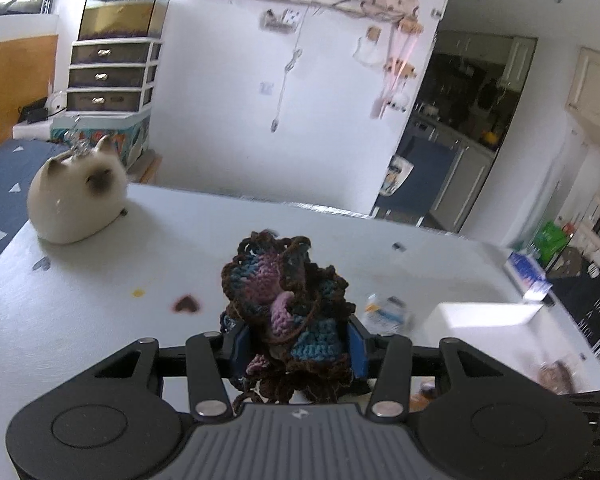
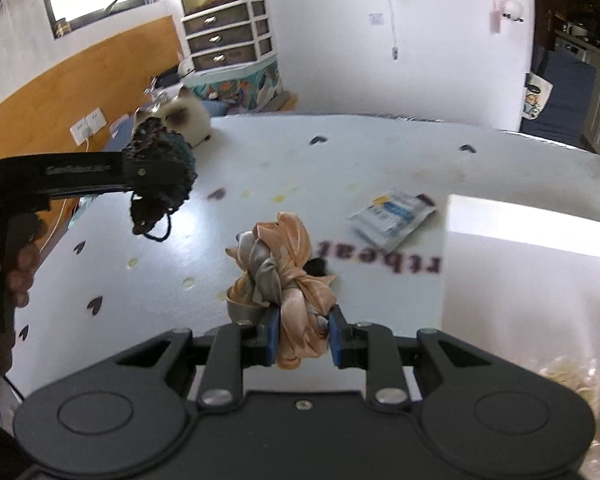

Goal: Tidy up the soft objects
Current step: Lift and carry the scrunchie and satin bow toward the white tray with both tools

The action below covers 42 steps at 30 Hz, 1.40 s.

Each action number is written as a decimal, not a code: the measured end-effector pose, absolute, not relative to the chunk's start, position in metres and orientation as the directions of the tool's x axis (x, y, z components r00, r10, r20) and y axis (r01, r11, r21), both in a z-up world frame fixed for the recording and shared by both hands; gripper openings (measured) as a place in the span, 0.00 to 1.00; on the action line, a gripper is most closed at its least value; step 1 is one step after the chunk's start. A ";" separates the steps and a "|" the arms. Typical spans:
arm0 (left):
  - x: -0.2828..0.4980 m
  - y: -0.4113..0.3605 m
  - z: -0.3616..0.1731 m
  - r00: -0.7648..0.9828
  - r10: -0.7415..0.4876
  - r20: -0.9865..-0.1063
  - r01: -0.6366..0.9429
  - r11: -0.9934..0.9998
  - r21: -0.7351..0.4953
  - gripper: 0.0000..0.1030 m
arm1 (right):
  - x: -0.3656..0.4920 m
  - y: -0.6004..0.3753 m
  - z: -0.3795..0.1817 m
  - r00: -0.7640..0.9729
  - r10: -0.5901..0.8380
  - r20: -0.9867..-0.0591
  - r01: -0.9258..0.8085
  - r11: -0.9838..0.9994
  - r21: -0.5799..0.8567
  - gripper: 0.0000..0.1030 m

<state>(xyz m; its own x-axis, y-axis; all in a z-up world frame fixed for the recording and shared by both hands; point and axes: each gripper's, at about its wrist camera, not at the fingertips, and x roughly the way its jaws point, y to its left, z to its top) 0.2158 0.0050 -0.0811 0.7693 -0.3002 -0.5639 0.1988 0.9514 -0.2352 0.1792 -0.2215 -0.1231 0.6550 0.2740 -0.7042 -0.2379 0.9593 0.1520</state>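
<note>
The left gripper (image 1: 294, 344) is closed on a crocheted bundle (image 1: 286, 300) of dark brown, blue and purple yarn; its blue pads press into the bundle from both sides, and most of the yarn bulges out ahead of and above the fingertips, with a few loose strands trailing back toward the gripper body. The bundle is held clear of the white counter (image 1: 100, 304). Ahead of this gripper and off to its left, a cream plush cat (image 1: 78, 196) sits near the far corner of the counter.

The right gripper (image 2: 303, 340) is nearly fully closed and pinches a satin scrunchie (image 2: 284, 280) in peach and grey folds. The pads grip its lower part, and the rest fans out ahead of the fingertips, above the counter. Ahead and to the right of this gripper lies a small blue-and-white packet (image 2: 392, 216) flat on the counter, and just to the right stands a white box (image 2: 532, 280) with dark lettering on its side. The right edge of that view is blurred, so what lies there beyond the box cannot be made out with any certainty.

In the right wrist view, the left gripper and its yarn bundle appear off to the left, with a hand (image 2: 18, 276) on the handle.
</note>
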 end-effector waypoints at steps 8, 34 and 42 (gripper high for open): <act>0.206 -0.056 -0.072 0.766 -0.336 -0.548 0.226 0.939 -0.259 0.47 | 0.178 -0.288 -0.113 0.675 0.234 -0.699 -0.180 0.972 0.151 0.25; 0.236 -0.240 -0.111 0.579 -0.479 -0.660 0.457 0.861 -0.224 0.47 | 0.209 -0.464 -0.129 0.693 0.089 -0.716 0.001 0.992 0.123 0.25; 0.252 -0.259 -0.141 0.505 -0.444 -0.740 0.484 0.856 -0.183 0.47 | 0.244 -0.509 -0.152 0.636 -0.043 -0.770 0.123 0.991 0.047 0.25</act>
<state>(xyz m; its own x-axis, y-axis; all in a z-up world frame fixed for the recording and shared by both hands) 0.2518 -0.2589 -0.1415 0.5050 -0.4437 -0.7404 0.4842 0.8557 -0.1825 0.2442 -0.5092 -0.1523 0.6360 -0.0429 -0.7705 0.1233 0.9913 0.0465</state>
